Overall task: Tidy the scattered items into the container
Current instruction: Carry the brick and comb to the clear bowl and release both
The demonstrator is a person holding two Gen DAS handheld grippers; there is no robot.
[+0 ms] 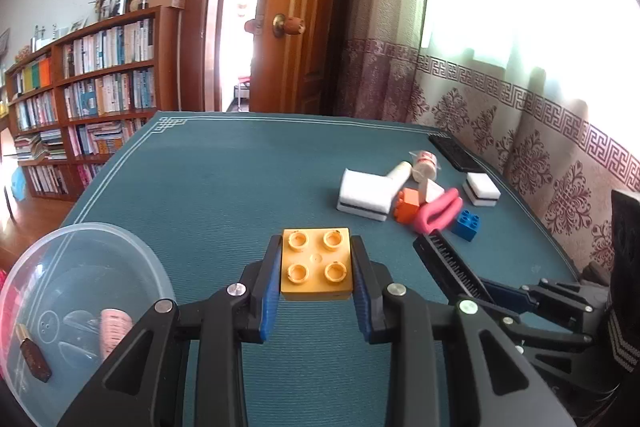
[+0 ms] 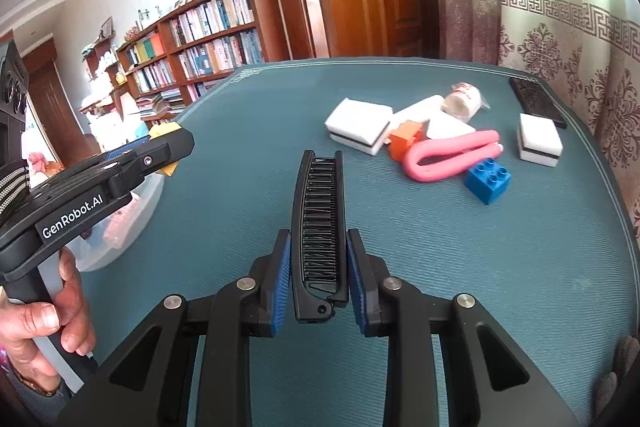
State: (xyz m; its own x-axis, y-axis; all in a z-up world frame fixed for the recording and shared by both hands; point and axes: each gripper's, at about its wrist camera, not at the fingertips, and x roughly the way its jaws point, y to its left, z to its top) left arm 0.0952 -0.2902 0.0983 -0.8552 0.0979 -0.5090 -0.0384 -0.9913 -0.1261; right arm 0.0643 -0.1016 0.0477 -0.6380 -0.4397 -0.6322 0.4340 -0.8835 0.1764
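Observation:
My left gripper (image 1: 316, 247) is shut on a yellow four-stud brick (image 1: 316, 269), held above the teal table mat just right of a clear plastic bowl (image 1: 92, 225). A pink ribbed piece (image 1: 114, 331) and a small brown item (image 1: 34, 357) lie in the bowl. My right gripper (image 2: 319, 239) is shut on a black folding comb (image 2: 318, 211), bristles up. Scattered at the far right are a blue brick (image 2: 488, 181), an orange brick (image 2: 404, 141), a pink foam loop (image 2: 448, 157), two white sponges (image 2: 358, 129) (image 2: 540, 139) and a wrapped white roll (image 2: 462, 101).
A black flat device (image 2: 538, 101) lies at the table's far right edge by the patterned curtain (image 2: 560, 59). A hand (image 2: 48, 323) holds the left gripper's handle (image 2: 80, 211). Bookshelves (image 1: 88, 99) and a wooden door (image 1: 296, 19) stand beyond the table.

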